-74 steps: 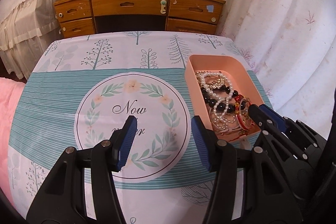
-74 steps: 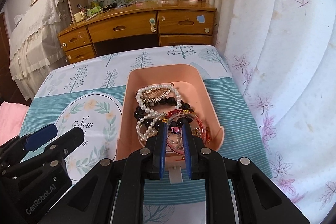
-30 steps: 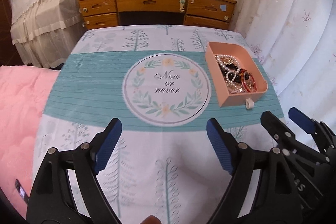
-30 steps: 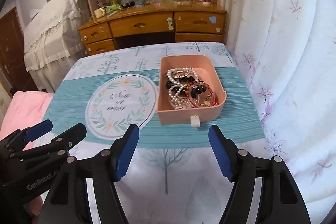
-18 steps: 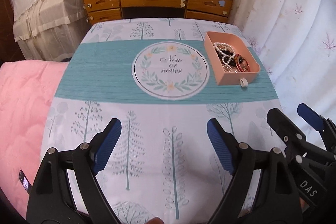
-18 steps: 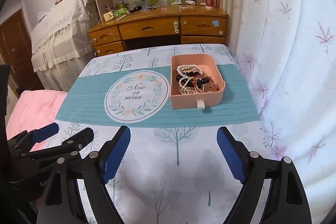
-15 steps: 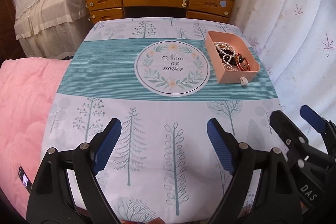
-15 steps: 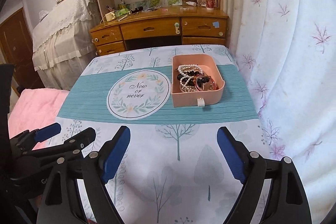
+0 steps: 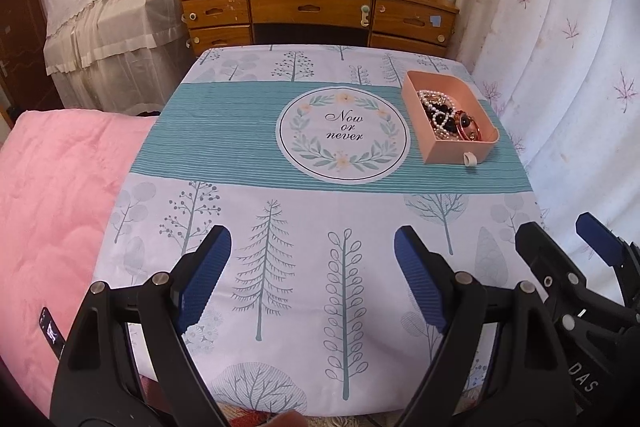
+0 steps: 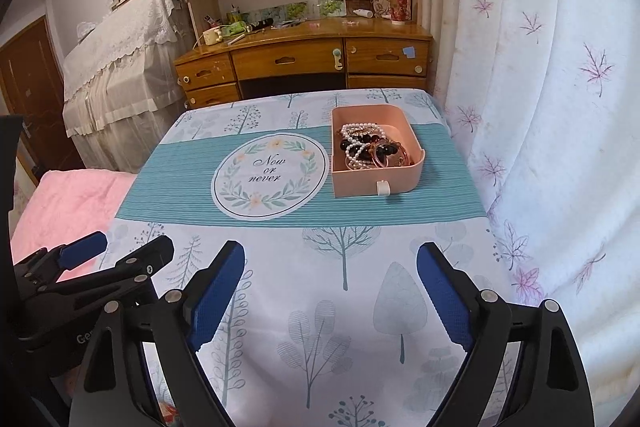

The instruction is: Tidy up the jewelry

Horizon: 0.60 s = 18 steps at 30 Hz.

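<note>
Pink rounded plastic tray (image 10: 376,183) of beaded jewelry (image 10: 366,147); left gripper (image 9: 312,275) and right gripper (image 10: 330,287) jaws spread, empty.

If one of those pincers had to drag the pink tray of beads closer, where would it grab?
Probably the small white tab sticking out of the pink tray's near wall. It faces the open right gripper with bare tablecloth between, so come straight from the near side and pinch the tab from its two sides.
</note>
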### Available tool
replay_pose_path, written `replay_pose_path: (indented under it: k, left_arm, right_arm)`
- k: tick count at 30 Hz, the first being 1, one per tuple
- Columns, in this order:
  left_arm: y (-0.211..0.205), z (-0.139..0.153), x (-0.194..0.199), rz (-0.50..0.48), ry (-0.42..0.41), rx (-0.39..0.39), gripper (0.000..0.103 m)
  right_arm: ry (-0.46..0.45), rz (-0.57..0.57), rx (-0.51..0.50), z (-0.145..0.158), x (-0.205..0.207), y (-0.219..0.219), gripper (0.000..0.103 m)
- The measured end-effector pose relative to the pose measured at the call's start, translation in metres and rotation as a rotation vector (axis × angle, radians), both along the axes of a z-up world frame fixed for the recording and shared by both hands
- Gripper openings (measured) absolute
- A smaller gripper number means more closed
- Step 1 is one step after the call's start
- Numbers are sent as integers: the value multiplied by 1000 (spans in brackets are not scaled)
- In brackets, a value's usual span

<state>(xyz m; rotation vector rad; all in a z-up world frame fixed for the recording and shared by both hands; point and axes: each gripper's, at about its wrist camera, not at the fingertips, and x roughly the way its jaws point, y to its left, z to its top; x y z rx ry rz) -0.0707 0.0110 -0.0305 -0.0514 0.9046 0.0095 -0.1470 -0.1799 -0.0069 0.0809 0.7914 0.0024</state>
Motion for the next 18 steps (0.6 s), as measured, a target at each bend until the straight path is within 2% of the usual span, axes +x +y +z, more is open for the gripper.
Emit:
replay_pose_path:
  k: [18]
  left_arm:
    - [3, 4, -1, 17, -1, -6, 82]
  right_arm:
    - [-10, -4, -18, 13, -10, 5, 89]
